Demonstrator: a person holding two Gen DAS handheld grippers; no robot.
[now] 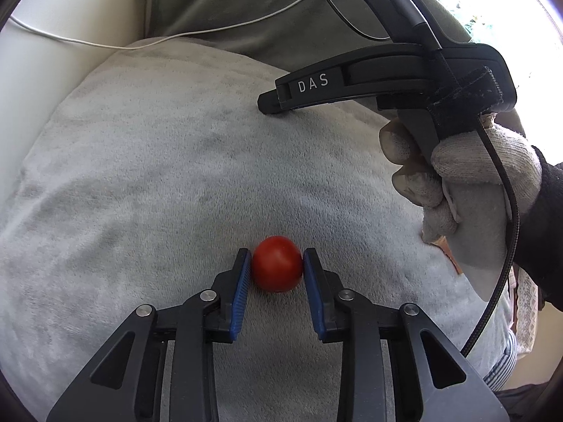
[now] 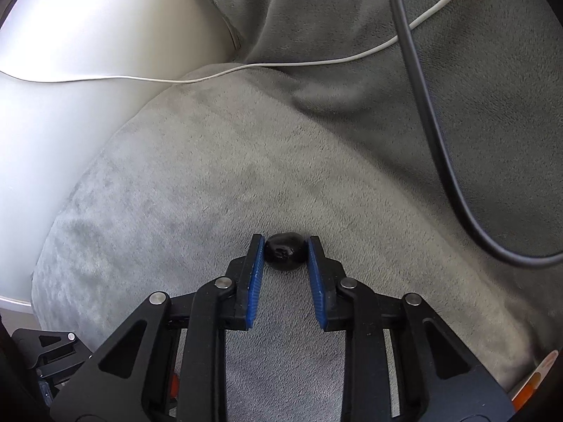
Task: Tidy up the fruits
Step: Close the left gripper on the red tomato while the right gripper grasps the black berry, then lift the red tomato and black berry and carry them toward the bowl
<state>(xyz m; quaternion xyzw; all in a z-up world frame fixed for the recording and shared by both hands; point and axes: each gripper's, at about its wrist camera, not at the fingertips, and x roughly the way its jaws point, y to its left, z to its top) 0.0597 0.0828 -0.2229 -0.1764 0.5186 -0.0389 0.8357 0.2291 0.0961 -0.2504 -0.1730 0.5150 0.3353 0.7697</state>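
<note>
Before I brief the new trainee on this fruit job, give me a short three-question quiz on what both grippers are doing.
1. True or false: the left gripper is shut on a red tomato.
2. What lies between the right gripper pads: A a banana, B a small dark fruit, C nothing?
3. What do both fruits rest on?

Key: 1 true. 2 B. 3 the grey plush cushion.

Small round red tomato [image 1: 277,263] lying on the plush grey cushion [image 1: 158,176], sitting between the left gripper [image 1: 277,262] pads. Small dark round fruit [image 2: 284,252] lying on the same cushion, between the right gripper [image 2: 285,251] pads. Thin white cable [image 2: 246,66] trailing behind.
</note>
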